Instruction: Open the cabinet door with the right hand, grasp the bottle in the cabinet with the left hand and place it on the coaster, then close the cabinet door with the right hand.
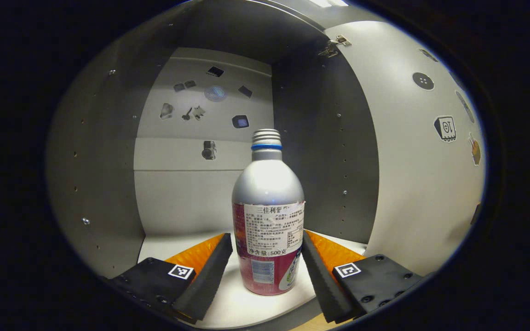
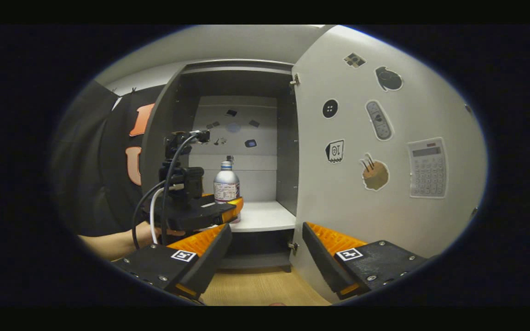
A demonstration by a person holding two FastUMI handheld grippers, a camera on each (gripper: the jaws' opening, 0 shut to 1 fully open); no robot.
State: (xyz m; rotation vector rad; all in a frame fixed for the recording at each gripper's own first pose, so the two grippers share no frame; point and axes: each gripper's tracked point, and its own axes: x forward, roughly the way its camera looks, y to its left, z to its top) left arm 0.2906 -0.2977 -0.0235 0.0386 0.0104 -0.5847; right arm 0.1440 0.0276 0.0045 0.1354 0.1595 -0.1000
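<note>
The silver metal bottle (image 1: 267,216) with a red lower band, a white paper label and a threaded neck stands upright on the white shelf (image 1: 242,303) of the open grey cabinet (image 1: 108,161). The left gripper (image 1: 267,266) reaches into the cabinet with its 2 fingers (image 1: 210,271) spread wide on either side of the bottle's base — whether they touch it, I cannot tell. The white cabinet door (image 2: 384,151), covered in stickers, is swung open to the right. In the right gripper view the right gripper (image 2: 267,257) hangs in front of the cabinet above the light wooden tabletop (image 2: 256,289), its fingers wide apart and empty, one beside the door's lower edge. There the left gripper (image 2: 233,207) sits at the shelf beside the bottle (image 2: 226,184), a hand (image 2: 118,239) behind it.
</note>
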